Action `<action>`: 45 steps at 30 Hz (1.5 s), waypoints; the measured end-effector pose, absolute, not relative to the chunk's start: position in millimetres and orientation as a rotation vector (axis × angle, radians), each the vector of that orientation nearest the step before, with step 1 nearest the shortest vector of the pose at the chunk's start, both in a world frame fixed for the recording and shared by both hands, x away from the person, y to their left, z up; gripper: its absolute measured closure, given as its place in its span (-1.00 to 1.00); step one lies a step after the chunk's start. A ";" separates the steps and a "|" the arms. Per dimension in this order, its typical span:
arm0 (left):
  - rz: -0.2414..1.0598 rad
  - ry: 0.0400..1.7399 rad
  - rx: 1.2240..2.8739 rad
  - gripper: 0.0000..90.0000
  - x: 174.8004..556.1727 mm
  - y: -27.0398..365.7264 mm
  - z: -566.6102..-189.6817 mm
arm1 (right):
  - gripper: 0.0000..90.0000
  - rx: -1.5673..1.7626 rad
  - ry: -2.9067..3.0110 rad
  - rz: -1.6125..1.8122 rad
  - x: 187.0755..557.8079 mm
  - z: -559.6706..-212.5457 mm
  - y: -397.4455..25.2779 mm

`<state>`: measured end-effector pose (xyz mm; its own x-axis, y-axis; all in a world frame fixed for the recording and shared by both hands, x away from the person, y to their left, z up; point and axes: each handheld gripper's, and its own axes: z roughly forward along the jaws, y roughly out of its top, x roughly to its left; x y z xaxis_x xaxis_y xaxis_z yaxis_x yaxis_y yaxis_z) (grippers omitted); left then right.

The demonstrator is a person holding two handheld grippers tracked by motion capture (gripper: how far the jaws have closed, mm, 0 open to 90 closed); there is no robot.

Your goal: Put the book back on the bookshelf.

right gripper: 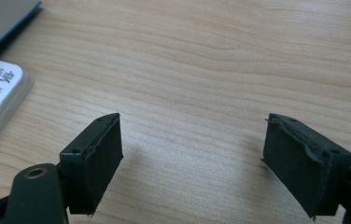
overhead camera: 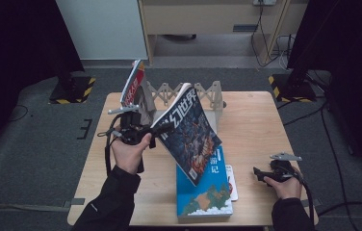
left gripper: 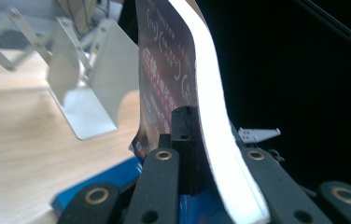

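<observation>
Magazine (overhead camera: 188, 132) pinched by left claw (left gripper: 197, 140); right claw (right gripper: 192, 158) gapes over table (right gripper: 211, 56).

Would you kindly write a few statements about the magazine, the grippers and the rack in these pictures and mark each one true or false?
1. The left gripper is shut on the dark magazine. True; the left gripper view shows its jaws clamped on the magazine's edge.
2. The magazine lies flat on the table. False; it is held tilted in the air above the blue book.
3. The right gripper is open with nothing between its jaws. True.
4. The right gripper holds the blue book. False; it rests over bare table, apart from the book.
5. A red-covered magazine stands in the rack. True.
</observation>
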<state>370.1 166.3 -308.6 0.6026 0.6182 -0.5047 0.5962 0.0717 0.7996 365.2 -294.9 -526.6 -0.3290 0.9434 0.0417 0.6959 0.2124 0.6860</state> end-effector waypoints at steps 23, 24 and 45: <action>0.291 1.121 1.538 0.82 383.7 216.4 -251.1 | -0.88 1.478 2.092 0.871 364.8 -537.8 -292.5; 0.299 1.125 1.537 0.82 384.4 218.1 -249.3 | -0.89 1.476 2.089 0.875 364.9 -538.1 -292.5; 0.532 1.251 1.514 0.82 412.0 238.5 -234.0 | -0.91 1.478 2.086 0.880 365.4 -538.7 -292.0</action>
